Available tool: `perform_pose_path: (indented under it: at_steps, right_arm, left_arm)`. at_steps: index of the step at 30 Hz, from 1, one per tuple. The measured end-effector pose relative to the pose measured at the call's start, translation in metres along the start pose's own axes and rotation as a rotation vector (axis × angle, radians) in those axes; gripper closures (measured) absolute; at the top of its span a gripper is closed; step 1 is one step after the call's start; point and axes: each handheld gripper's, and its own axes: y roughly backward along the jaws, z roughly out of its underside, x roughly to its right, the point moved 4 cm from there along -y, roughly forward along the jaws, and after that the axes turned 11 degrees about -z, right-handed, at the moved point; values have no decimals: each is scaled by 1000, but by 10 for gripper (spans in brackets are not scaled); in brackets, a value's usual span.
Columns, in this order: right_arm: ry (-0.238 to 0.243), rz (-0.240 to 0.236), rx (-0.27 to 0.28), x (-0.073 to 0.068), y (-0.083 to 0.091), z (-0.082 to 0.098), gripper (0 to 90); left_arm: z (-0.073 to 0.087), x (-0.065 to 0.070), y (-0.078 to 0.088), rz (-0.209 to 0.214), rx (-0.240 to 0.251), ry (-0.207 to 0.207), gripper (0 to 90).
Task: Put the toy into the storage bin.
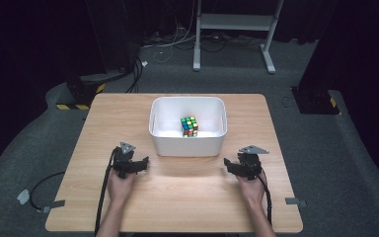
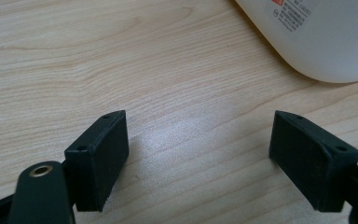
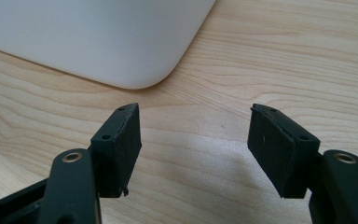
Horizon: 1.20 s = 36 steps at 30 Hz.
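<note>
A scrambled colour cube [image 1: 189, 126] stands inside a white plastic tub [image 1: 187, 146] at the middle of the wooden table [image 1: 123, 118]. My left gripper [image 1: 137, 163] rests on the table just left of the tub's near corner, held in a hand. Its jaws are open over bare wood [image 2: 198, 140], with the tub's rounded corner [image 2: 326, 37] ahead to the right. My right gripper [image 1: 232, 165] sits by the tub's near right corner. Its jaws stand apart with nothing between them [image 3: 196, 135], and the tub's wall [image 3: 98, 37] lies ahead to the left.
Cables trail from both grippers off the table's front edge. Beyond the table, a white metal stand [image 1: 237, 22] and loose cables lie on the grey floor. Dark equipment bases flank the table's far corners.
</note>
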Motion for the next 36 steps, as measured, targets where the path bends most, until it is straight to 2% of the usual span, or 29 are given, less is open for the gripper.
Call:
perform_pose_path:
  at_steps: [36]
  right_arm:
    - [4, 81, -54, 11, -10, 6, 352]
  left_arm:
    - [0, 0, 0, 0, 0, 0, 198]
